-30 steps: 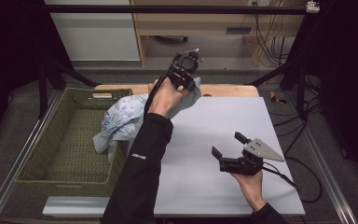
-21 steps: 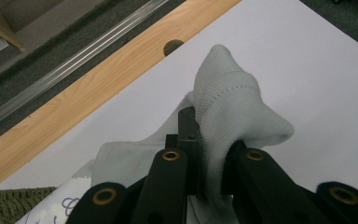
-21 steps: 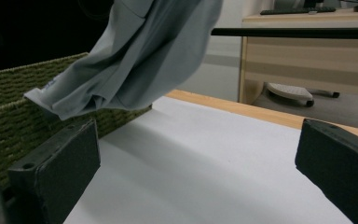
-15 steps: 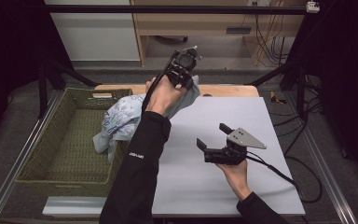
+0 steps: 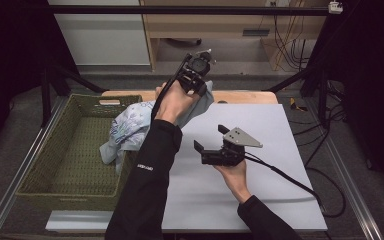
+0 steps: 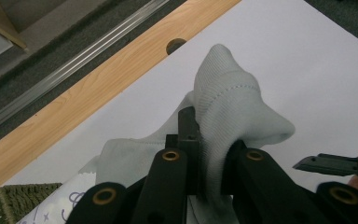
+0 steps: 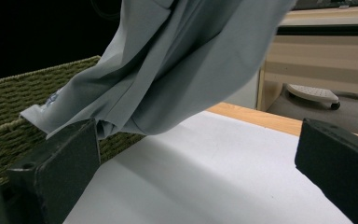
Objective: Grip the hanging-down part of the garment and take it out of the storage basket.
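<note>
My left gripper (image 5: 196,75) is clamped on a fold of the cloth (image 6: 223,116), held high; the cloth hangs from it, long axis running down towards the basket (image 5: 40,165), its lower end draped over the rim. My right gripper (image 5: 211,145), jaws spread and empty, sits below, just ahead of the hanging part and nearer to it. The worktop (image 5: 260,190) beneath is bare.
</note>
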Action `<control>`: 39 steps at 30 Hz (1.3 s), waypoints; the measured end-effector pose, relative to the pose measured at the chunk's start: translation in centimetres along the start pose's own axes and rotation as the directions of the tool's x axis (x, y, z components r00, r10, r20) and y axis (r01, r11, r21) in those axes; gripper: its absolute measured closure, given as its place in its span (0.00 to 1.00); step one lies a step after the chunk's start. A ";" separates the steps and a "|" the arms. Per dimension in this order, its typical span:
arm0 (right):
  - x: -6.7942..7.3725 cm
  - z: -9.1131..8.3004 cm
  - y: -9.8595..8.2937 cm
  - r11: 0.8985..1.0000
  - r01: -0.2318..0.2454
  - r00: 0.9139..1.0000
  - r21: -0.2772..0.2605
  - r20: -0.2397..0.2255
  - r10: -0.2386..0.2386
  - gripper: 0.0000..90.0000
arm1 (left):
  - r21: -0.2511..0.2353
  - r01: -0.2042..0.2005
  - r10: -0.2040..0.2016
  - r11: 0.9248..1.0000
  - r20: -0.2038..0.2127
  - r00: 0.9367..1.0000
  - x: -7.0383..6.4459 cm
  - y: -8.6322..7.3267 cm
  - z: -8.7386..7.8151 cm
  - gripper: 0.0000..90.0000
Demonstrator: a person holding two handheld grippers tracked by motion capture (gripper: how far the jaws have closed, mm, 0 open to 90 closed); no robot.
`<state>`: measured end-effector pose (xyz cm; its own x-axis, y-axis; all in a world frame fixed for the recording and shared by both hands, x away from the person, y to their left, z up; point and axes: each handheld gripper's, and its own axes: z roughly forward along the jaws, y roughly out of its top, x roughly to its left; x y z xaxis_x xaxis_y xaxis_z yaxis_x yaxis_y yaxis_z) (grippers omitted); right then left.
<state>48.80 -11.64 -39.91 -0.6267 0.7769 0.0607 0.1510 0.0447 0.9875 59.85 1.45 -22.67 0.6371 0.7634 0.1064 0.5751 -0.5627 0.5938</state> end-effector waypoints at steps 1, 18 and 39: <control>0.3 0.3 0.1 1.000 -0.016 1.000 -0.008 -0.005 0.016 0.00 | 0.005 -0.004 0.004 1.000 -0.001 1.000 0.1 0.0 0.0 0.93; 1.5 4.3 0.6 1.000 -0.016 1.000 -0.002 -0.008 0.016 0.01 | 0.028 -0.034 0.034 0.999 -0.002 0.999 0.2 0.0 -0.3 0.93; 1.7 9.5 0.0 0.996 -0.081 0.996 0.039 -0.040 0.082 0.16 | 0.014 -0.006 0.006 1.000 -0.004 1.000 0.5 -0.5 -0.4 0.93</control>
<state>54.98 -4.42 -41.23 -0.6421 0.7523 0.1472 0.2309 0.0066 0.9730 59.70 2.25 -22.59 0.6384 0.7613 0.1135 0.5785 -0.5718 0.5817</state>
